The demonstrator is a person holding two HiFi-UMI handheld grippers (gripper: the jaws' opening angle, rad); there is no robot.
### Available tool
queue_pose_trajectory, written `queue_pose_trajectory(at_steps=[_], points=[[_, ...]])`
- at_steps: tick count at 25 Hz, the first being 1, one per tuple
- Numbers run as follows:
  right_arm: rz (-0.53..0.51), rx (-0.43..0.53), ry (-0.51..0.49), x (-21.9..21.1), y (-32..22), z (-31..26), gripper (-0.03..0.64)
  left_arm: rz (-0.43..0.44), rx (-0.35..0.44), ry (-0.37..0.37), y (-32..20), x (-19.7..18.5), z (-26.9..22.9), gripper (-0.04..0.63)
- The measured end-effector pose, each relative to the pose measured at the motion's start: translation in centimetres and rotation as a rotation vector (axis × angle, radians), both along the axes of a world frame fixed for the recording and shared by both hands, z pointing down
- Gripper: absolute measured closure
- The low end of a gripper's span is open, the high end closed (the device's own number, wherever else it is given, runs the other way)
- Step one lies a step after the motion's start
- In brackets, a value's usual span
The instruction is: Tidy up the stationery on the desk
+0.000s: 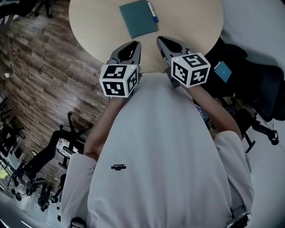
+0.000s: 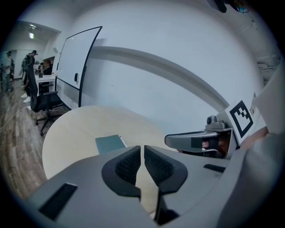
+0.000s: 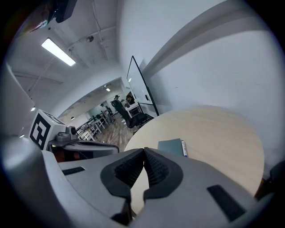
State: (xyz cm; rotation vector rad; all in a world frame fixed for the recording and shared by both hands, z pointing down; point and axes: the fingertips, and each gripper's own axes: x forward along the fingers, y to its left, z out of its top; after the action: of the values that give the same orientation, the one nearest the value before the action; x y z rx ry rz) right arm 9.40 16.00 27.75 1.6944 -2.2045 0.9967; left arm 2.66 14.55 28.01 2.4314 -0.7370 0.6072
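Note:
A teal notebook (image 1: 138, 18) lies flat on the round beige table (image 1: 98, 26), with a pen (image 1: 152, 11) along its right edge. The same notebook (image 2: 109, 144) and pen (image 2: 123, 141) show in the left gripper view, and the notebook (image 3: 171, 146) and pen (image 3: 184, 148) in the right gripper view. My left gripper (image 1: 132, 46) hangs over the table's near edge, shut and empty. My right gripper (image 1: 163, 42) is beside it, also shut with nothing between its pads. Both stand well short of the notebook, raised above the table.
A black office chair (image 1: 249, 84) with a teal card (image 1: 222, 71) on it stands to the right of the table. More chairs (image 1: 58, 151) sit on the wooden floor at left. A whiteboard (image 2: 78, 62) stands behind the table, with people at desks far off.

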Motion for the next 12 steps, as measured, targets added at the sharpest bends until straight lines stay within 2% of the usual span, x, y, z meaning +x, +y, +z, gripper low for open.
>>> queue_pose_trajectory(at_steps=[7, 12], points=[[0.096, 0.022, 0.051, -0.3, 1.7, 0.3, 0.583, -0.015, 0.042, -0.004, -0.5, -0.6, -0.6, 0.555], [0.133, 0.048, 0.094, -0.2, 1.6, -0.3, 0.583, -0.032, 0.029, 0.0, -0.6, -1.2, -0.5, 0.555]])
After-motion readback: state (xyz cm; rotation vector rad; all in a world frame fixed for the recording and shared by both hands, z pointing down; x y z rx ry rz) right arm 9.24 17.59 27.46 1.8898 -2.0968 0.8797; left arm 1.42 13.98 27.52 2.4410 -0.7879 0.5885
